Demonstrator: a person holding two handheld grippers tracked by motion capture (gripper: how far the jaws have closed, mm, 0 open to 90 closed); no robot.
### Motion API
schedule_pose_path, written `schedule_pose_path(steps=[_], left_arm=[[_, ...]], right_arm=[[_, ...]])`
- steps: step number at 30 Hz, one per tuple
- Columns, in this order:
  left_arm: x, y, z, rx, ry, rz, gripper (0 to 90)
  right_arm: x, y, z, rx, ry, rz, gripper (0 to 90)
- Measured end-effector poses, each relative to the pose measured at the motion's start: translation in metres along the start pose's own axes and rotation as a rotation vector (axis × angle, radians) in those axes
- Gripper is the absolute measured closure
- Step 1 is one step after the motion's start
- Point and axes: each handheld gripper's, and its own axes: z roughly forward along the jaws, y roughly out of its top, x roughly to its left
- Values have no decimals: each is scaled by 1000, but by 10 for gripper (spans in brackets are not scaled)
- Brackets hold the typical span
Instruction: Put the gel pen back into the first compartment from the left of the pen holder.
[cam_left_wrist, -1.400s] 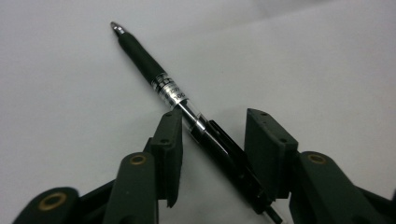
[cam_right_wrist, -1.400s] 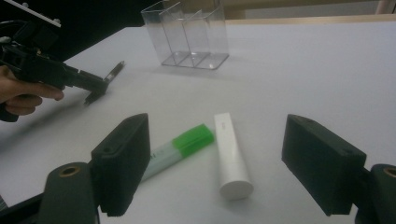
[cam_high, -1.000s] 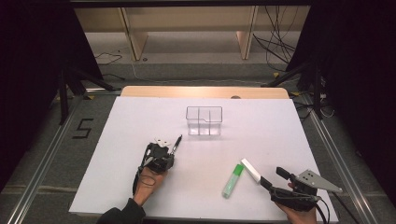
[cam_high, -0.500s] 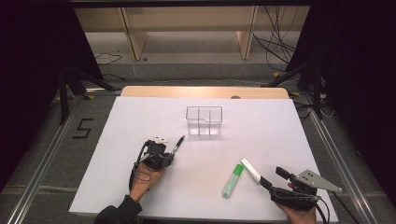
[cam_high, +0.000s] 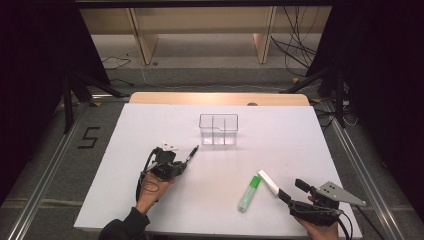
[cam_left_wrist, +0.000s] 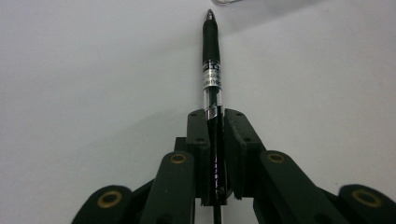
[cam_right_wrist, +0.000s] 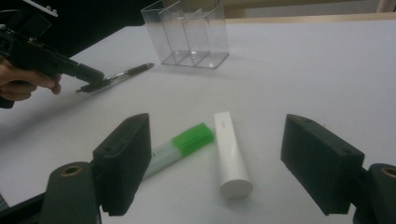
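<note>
Left gripper (cam_high: 186, 157): sits left of and nearer the person than the clear organizer (cam_high: 218, 129), held low over the white table (cam_high: 300, 145) by the person's left hand (cam_high: 152, 187). Its jaws have just been closing and now pinch a black pen (cam_left_wrist: 211, 70) between the pads.
Pen: gripped at its rear end, the rest sticking straight out ahead of the jaws. Its tip points up towards the organizer's near left corner and stops short of it. From the right gripper view it lies almost flat, close to the table; whether the tip touches the surface I cannot tell.
Clear organizer: stands upright near the middle of the table, towards the far edge, split into compartments by inner walls.
Green highlighter (cam_high: 250, 193): lying flat, nearer the person than the organizer and a little to its right, its green cap end pointing towards the organizer.
White stick (cam_high: 267, 181): a short white bar lying flat just right of the highlighter, one end touching or almost touching the green cap, so the two make a narrow V.
Right gripper (cam_right_wrist: 217, 172): nearer the person and right of the organizer, close to the table's near edge. Jaws spread wide with nothing between the pads; the white stick and highlighter lie just ahead of them.
</note>
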Motion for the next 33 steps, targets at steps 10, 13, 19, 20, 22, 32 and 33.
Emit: schedule_pose_path(steps=[10, 13, 19, 20, 22, 32, 33], left_arm=[[4, 5, -14, -41, -53, -26, 807], [3, 6, -19, -44, -74, -20, 807], [0, 8, -23, -46, -86, -9, 807], [1, 8, -23, -48, -88, -10, 807], [1, 9, -25, -57, -93, -14, 807], [-5, 16, -45, -117, -143, -7, 807], [-6, 17, -47, -120, -149, -5, 807]], right_arm=[[1, 1, -1, -2, 6, 2, 253], [3, 2, 0, -7, 15, -3, 253], [9, 2, 3, 7, 33, -19, 252], [9, 2, 3, 5, 34, -19, 253], [9, 2, 3, 3, 34, -14, 253], [22, 4, 11, 15, 104, -7, 253], [24, 5, 13, 17, 117, -4, 253]])
